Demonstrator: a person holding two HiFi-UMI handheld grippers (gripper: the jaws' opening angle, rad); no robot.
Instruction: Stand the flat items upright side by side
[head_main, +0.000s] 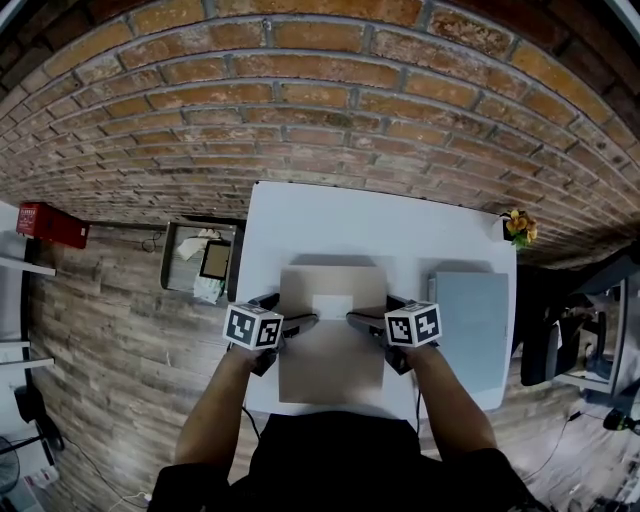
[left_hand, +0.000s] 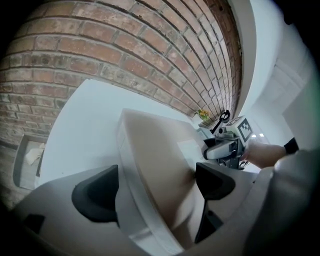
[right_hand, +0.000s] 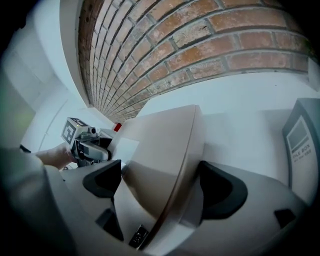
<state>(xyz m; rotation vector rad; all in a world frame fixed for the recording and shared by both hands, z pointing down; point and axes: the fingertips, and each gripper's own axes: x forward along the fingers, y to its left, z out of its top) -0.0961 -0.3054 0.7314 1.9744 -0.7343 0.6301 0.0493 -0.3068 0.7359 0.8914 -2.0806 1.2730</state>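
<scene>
In the head view, a tan box (head_main: 330, 350), flat, rectangular and matte like card with a white label, lay on the white table (head_main: 300, 215) with its long axis running away from the person, the left tool (head_main: 305, 322) at its left long edge, the right tool (head_main: 358, 320) at its right, and a grey file box (head_main: 470, 320) flat just beside. In the left gripper view, the jaws straddled the box's thickness, pads seemingly pressed to its tan face and underside. In the right gripper view, the jaws looked likewise clamped on the opposite edge, both hands equally near.
</scene>
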